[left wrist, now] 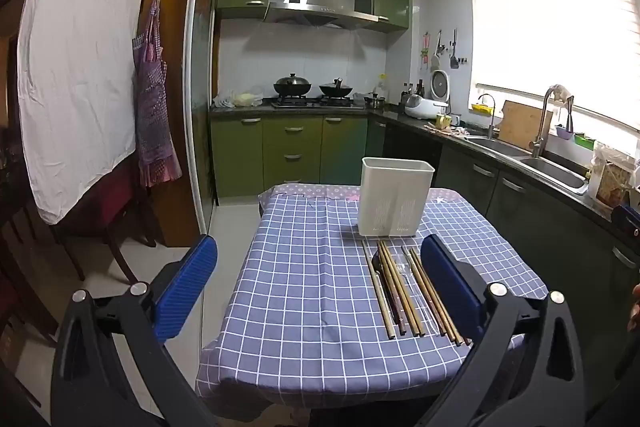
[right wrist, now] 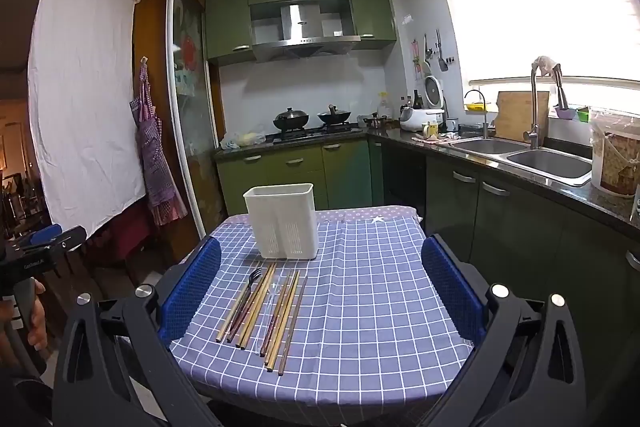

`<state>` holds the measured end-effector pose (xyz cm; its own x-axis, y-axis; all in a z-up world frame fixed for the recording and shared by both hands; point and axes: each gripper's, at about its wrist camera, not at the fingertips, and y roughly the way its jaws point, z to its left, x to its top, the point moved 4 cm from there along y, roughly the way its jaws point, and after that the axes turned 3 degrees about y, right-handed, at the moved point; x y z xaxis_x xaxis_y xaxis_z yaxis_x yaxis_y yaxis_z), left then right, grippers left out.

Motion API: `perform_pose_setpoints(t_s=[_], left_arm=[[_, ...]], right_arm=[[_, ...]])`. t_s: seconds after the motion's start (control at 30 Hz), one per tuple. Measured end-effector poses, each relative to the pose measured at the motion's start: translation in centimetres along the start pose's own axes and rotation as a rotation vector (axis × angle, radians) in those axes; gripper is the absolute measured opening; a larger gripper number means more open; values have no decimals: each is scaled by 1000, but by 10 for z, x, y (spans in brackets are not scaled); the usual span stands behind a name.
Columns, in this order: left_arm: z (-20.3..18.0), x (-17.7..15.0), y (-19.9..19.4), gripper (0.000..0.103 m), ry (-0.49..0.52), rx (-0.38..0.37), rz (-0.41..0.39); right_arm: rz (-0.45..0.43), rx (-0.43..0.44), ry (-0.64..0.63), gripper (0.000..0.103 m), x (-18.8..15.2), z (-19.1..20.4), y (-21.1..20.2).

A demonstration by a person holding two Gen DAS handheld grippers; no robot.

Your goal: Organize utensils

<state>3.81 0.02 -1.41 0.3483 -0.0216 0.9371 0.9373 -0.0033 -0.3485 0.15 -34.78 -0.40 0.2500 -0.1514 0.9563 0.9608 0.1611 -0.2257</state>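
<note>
A white slotted utensil holder stands upright toward the far end of a table with a blue checked cloth. In front of it lie several wooden chopsticks, a black fork and a clear plastic utensil, side by side. My left gripper is open, held above the table's near edge, left of the utensils. My right gripper is open, above the near edge, right of the utensils. Both are empty.
Green cabinets and a stove with two pans line the back wall. A counter with a double sink runs along the right. A white sheet and a purple apron hang on the left. The left gripper shows in the right wrist view.
</note>
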Motion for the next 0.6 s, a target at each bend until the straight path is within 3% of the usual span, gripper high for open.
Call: perform_pose_setpoints(t_s=[0.2, 0.4, 0.6], left_arm=[[-1, -1, 3, 97, -3, -7, 20], [-3, -22, 25, 97, -6, -17, 42], [-10, -17, 29, 97, 17, -30, 45]], right_arm=[[4, -12, 7, 99, -6, -3, 3], [20, -25, 8, 99, -7, -1, 9], [23, -23, 10, 99, -9, -2, 12]])
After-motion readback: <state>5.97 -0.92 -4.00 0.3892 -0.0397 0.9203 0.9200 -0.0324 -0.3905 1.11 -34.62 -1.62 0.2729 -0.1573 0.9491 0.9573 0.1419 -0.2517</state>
